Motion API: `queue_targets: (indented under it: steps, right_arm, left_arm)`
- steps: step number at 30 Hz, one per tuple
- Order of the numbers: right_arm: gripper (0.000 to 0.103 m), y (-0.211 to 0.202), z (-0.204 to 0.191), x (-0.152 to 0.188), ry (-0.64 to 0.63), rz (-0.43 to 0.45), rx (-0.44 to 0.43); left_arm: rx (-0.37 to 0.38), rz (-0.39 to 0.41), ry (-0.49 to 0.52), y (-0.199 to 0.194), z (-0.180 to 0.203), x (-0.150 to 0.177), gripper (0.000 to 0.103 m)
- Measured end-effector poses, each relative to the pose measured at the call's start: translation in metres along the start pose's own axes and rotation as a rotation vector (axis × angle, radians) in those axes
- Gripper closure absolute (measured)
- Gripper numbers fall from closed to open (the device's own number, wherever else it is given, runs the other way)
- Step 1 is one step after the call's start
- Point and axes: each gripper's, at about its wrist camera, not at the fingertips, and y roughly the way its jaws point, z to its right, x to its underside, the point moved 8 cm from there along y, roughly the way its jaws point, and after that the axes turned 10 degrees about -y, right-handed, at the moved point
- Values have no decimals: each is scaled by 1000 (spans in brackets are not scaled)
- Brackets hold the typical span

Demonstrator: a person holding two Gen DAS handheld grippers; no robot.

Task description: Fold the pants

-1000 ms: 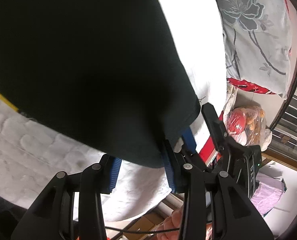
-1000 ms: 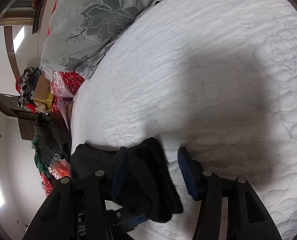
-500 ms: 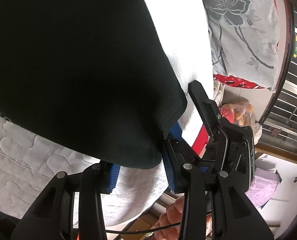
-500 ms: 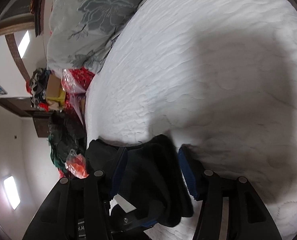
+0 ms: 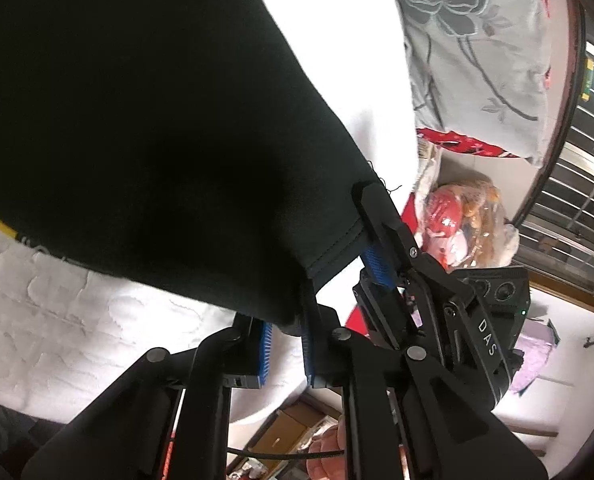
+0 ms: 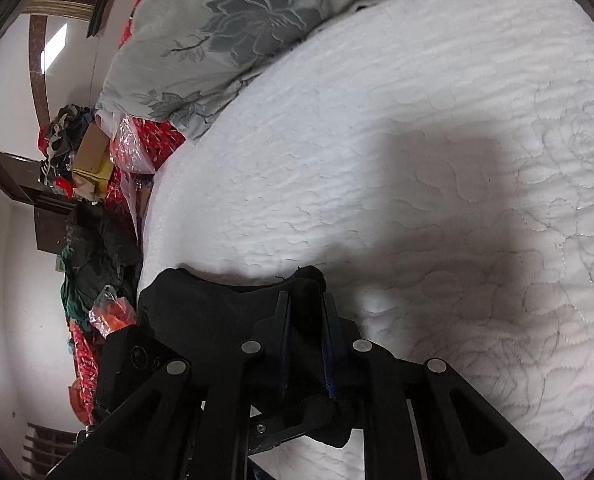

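Over the mattress (image 6: 397, 152), both hand-held grippers have closed on pants (image 5: 157, 140).

Pants (image 5: 149, 132): black, hem corner nipped between left gripper (image 5: 287, 338) pads; right gripper (image 5: 381, 248) clamped on hem alongside. Beneath: white quilt (image 5: 57, 320). Beyond: floral pillow (image 5: 477, 48).

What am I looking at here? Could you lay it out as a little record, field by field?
surface: white quilted mattress
garment: black pants, one end raised off the bed
left gripper: closed on the pants hem
right gripper: closed on a bunched bit of the same black cloth
beside the bed: grey floral pillow, red patterned cloth, cardboard box
fold status: not yet folded flat; cloth held between both grippers
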Motion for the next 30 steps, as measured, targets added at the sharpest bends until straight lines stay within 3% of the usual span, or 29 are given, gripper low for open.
queue_targets:
  steps: [8, 16, 30]
  right_arm:
    - [90, -12, -28, 0, -6, 30, 19]
    - [91, -7, -72, -5, -36, 40, 20]
    - [91, 68, -164, -5, -86, -23, -22]
  left_arm:
    - [69, -2, -5, -29, 5, 2, 93]
    - [137, 60, -18, -80, 2, -15, 93]
    - [237, 139, -142, -171, -50, -72, 93]
